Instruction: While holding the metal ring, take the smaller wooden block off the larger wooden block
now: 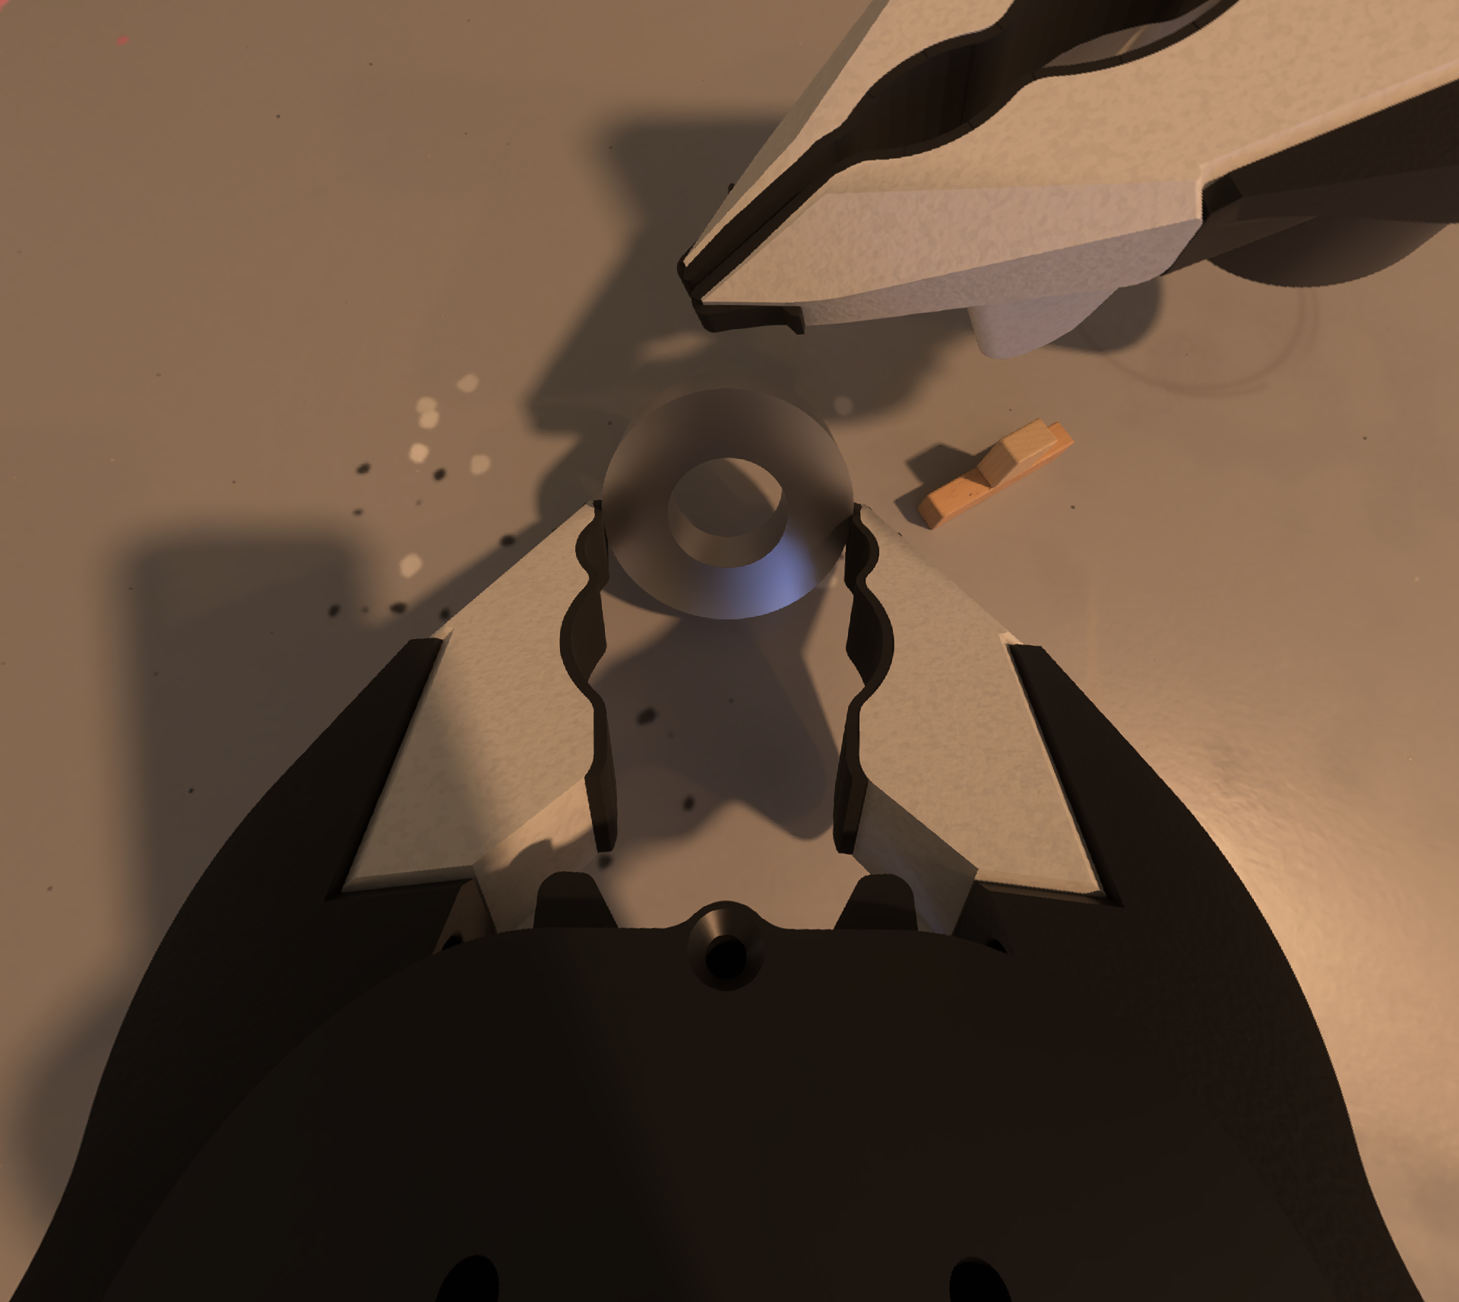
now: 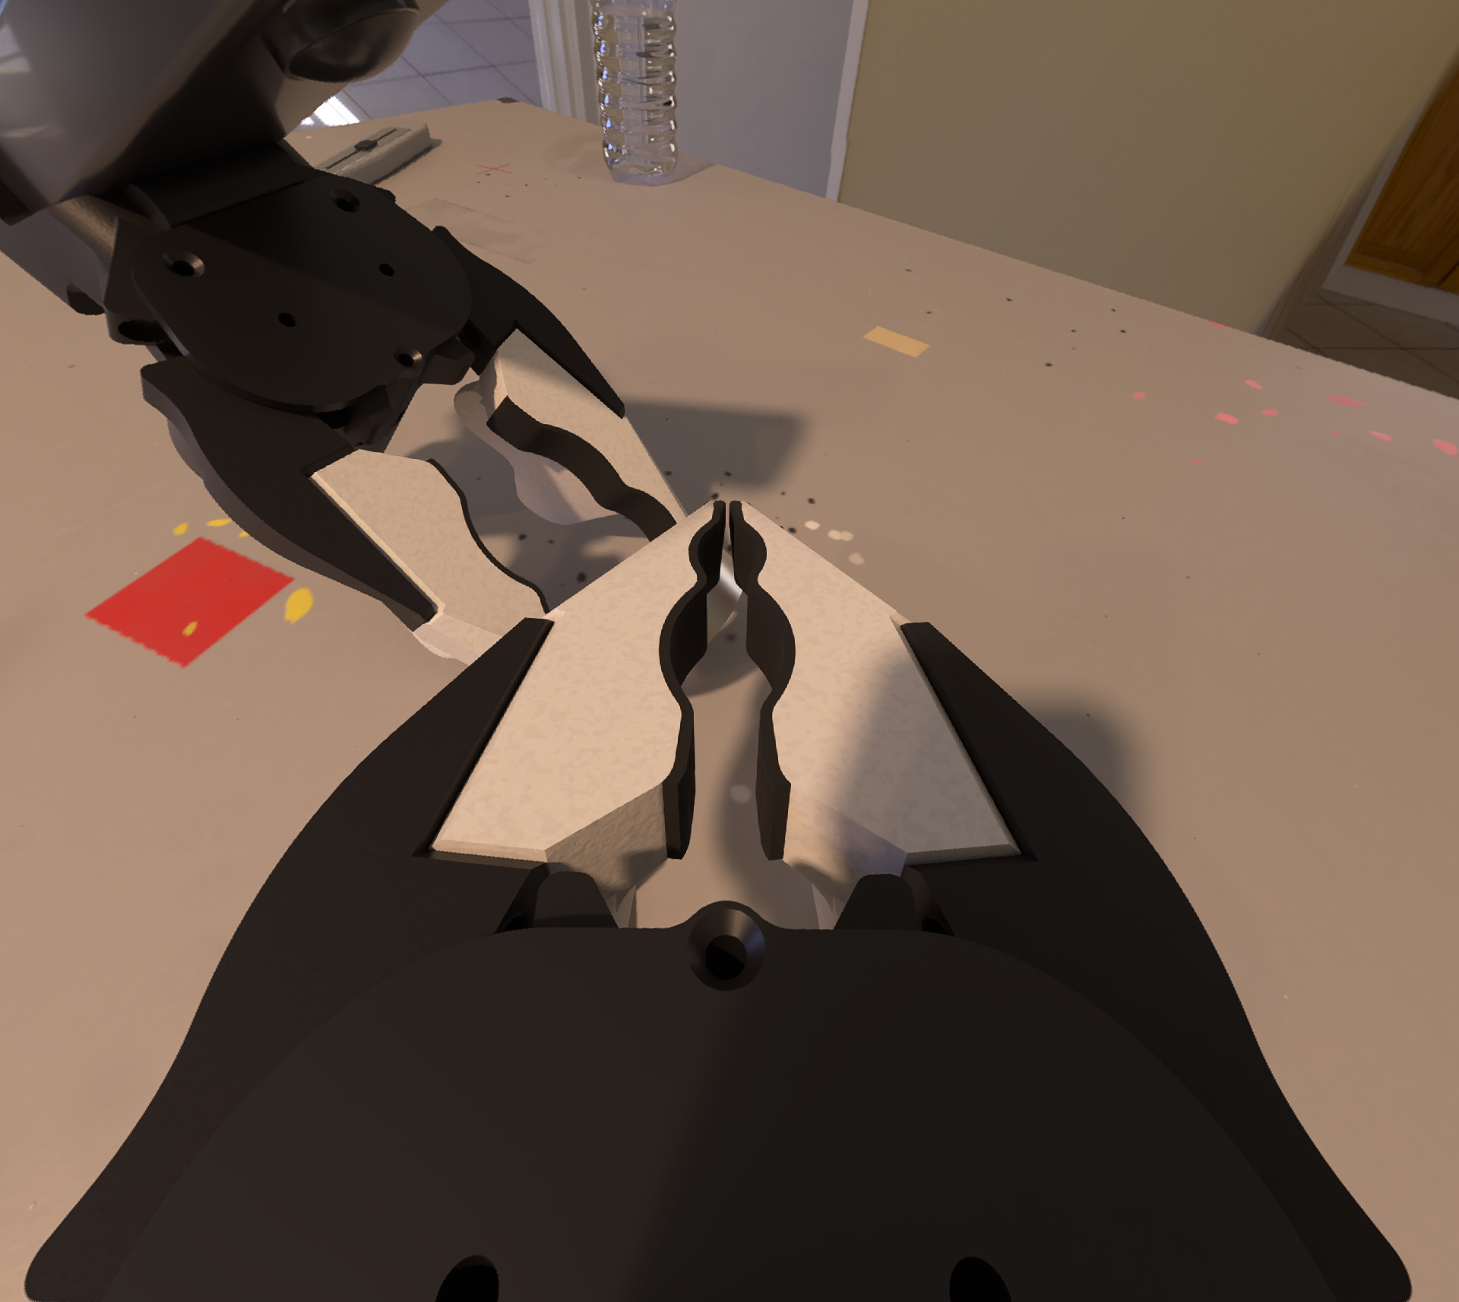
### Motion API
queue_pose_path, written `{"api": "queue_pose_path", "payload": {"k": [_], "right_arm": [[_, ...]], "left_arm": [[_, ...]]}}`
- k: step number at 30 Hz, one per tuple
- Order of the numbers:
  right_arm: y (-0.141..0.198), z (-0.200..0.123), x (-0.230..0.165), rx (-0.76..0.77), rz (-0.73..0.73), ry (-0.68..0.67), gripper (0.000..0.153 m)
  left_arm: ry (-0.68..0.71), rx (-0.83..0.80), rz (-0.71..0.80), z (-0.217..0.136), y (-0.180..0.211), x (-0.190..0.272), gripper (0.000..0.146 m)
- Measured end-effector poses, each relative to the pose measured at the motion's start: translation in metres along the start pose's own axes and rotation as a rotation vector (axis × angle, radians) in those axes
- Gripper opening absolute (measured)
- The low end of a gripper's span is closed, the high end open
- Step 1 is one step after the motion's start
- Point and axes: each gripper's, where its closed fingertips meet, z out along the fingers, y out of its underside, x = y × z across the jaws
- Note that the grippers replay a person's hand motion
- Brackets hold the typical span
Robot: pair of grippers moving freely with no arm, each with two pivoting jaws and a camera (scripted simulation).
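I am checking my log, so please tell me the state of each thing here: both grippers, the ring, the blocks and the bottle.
left gripper: jaws shut on metal ring.
metal ring: gripped at both sides.
right gripper: jaws shut, empty.
smaller wooden block: lying on larger wooden block.
bottle: upright.
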Motion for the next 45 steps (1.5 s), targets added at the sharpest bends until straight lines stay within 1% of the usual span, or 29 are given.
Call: {"api": "queue_pose_path", "payload": {"k": [1,3,4,5,6,7,8,10,15,19,22,25,27,30,33,35,37,40,43,45], "right_arm": [[0.001,0.000,0.000,-0.002,-0.002,0.000,0.001],[-0.004,-0.001,-0.002,-0.029,-0.147,0.066,0.001],[-0.020,-0.003,-0.008,0.040,-0.223,0.092,0.001],[-0.037,-0.006,-0.014,0.111,-0.252,0.100,0.001],[-0.047,-0.007,-0.017,0.155,-0.247,0.104,0.001],[-0.047,-0.006,-0.018,0.162,-0.225,0.101,0.001],[-0.038,-0.005,-0.014,0.134,-0.211,0.103,0.001],[-0.024,-0.011,0.005,0.083,-0.184,0.146,0.001],[-0.020,-0.035,0.055,0.115,0.066,0.193,0.002],[-0.027,-0.055,0.087,0.188,0.204,0.255,0.002],[-0.028,-0.074,0.112,0.190,0.183,0.386,0.002],[-0.017,-0.082,0.130,0.111,0.150,0.484,0.003],[-0.009,-0.082,0.137,0.056,0.133,0.522,0.003],[-0.012,-0.083,0.137,0.068,0.118,0.510,0.002],[-0.040,-0.090,0.126,0.147,0.115,0.451,0.002],[-0.071,-0.103,0.115,0.211,0.106,0.423,0.002],[-0.106,-0.119,0.106,0.262,0.060,0.419,0.002],[-0.162,-0.151,0.096,0.322,-0.058,0.457,0.002],[-0.211,-0.190,0.096,0.333,-0.188,0.533,0.002],[-0.239,-0.217,0.099,0.341,-0.240,0.564,0.002]], "left_arm": [[-0.006,-0.004,0.010,0.000,0.000,0.000,0.061],[0.005,0.004,-0.006,0.000,-0.001,0.000,0.061],[0.002,0.001,-0.004,0.001,0.000,0.000,0.061],[-0.016,-0.011,0.016,0.001,0.000,-0.001,0.061],[-0.034,-0.016,0.035,0.001,0.000,-0.001,0.061],[-0.038,-0.007,0.034,0.001,0.000,0.000,0.061],[-0.038,0.002,0.030,0.001,0.000,-0.001,0.061],[-0.043,0.005,0.035,0.001,0.000,-0.001,0.061],[-0.050,-0.008,0.070,-0.002,0.002,0.000,0.061],[-0.017,-0.056,0.121,-0.010,0.004,0.004,0.061],[0.027,-0.041,0.165,-0.018,-0.002,0.013,0.061],[0.086,-0.025,0.239,-0.023,-0.005,0.024,0.061],[0.117,-0.024,0.281,-0.024,-0.004,0.031,0.061],[0.153,-0.031,0.329,-0.020,0.000,0.038,0.061],[0.160,-0.046,0.339,-0.015,0.005,0.039,0.061],[0.175,-0.050,0.325,-0.012,0.008,0.037,0.061],[0.187,-0.042,0.309,-0.012,0.009,0.036,0.061],[0.166,-0.033,0.316,-0.013,0.008,0.032,0.061],[0.160,-0.034,0.321,-0.013,0.008,0.031,0.061],[0.174,-0.037,0.301,-0.012,0.009,0.031,0.061]]}}
